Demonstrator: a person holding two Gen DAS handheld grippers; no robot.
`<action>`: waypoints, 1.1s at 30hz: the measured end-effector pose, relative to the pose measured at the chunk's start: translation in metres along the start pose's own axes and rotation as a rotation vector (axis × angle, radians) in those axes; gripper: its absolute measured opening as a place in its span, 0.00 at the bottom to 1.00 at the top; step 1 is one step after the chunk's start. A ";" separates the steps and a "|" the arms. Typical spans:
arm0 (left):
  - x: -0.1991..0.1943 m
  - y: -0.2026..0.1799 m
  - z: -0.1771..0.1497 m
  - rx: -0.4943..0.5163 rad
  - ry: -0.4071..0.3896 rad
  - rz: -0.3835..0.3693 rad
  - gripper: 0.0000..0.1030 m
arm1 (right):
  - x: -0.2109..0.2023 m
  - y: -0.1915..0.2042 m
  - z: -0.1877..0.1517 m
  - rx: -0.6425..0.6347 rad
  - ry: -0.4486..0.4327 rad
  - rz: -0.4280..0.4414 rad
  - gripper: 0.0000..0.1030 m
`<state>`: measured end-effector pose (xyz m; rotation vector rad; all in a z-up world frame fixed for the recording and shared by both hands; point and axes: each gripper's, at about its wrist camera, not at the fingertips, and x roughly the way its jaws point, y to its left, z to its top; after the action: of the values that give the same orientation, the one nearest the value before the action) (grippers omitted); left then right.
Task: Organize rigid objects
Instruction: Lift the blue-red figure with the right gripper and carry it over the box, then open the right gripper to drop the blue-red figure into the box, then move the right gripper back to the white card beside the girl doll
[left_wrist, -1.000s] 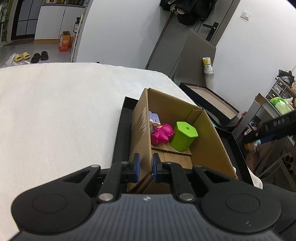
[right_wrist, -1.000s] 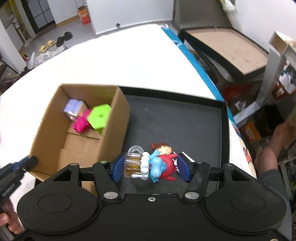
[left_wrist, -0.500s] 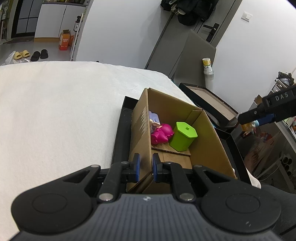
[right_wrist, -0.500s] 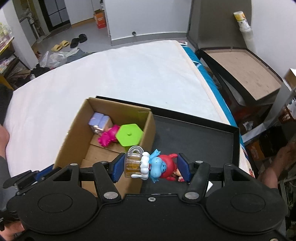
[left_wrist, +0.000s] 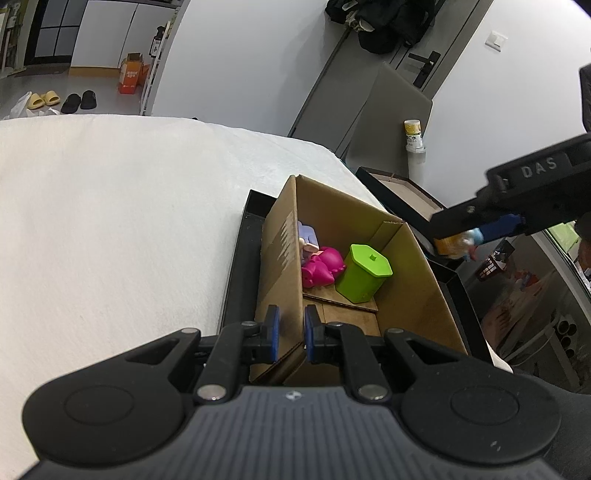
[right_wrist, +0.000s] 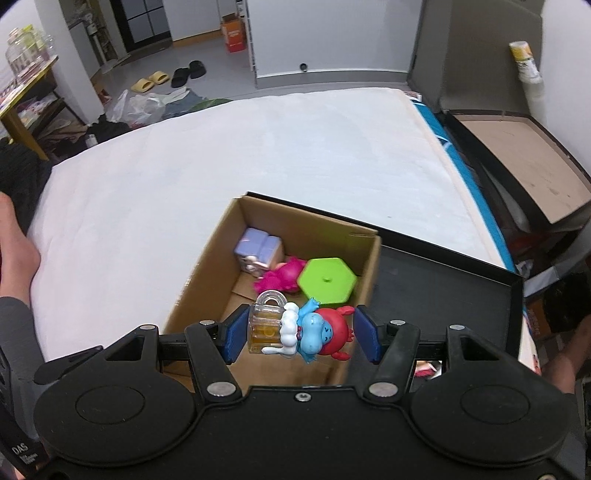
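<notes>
A cardboard box (left_wrist: 417, 291) (right_wrist: 207, 266) stands in a black tray (right_wrist: 454, 288) (left_wrist: 236, 280) on the white bed. Inside lie a green hexagonal container (left_wrist: 364, 273) (right_wrist: 327, 280), a pink toy (left_wrist: 319, 266) (right_wrist: 282, 278) and a lilac block (right_wrist: 258, 251) (left_wrist: 308, 236). My left gripper (left_wrist: 290, 334) is shut on the box's near left wall. My right gripper (right_wrist: 301, 334) is shut on a blue and red figurine with a clear mug (right_wrist: 299, 328), held above the box's near right part. In the left wrist view the right gripper (left_wrist: 476, 236) hovers over the box's right wall.
The white bed (right_wrist: 258, 147) spreads to the left and behind the tray. A black-edged case with a brown inside (right_wrist: 517, 158) stands beyond the bed's right edge. Shoes and bags (right_wrist: 155, 81) lie on the floor far back.
My right gripper has carried the figurine left, from over the black tray to over the box. The left gripper has kept its hold on the box wall.
</notes>
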<state>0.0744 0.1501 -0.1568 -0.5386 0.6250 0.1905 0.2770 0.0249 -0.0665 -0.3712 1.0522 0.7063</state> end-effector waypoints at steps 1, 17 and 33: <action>0.000 0.000 0.000 -0.002 0.000 -0.001 0.12 | 0.002 0.003 0.001 -0.004 0.001 0.004 0.57; 0.000 0.005 0.000 -0.019 0.002 -0.011 0.12 | 0.045 0.043 0.006 -0.010 0.042 0.042 0.57; 0.000 0.003 0.001 -0.008 0.004 -0.008 0.12 | 0.044 0.019 -0.001 0.132 0.028 0.119 0.67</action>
<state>0.0740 0.1533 -0.1573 -0.5494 0.6260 0.1849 0.2767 0.0534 -0.1047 -0.2061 1.1478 0.7350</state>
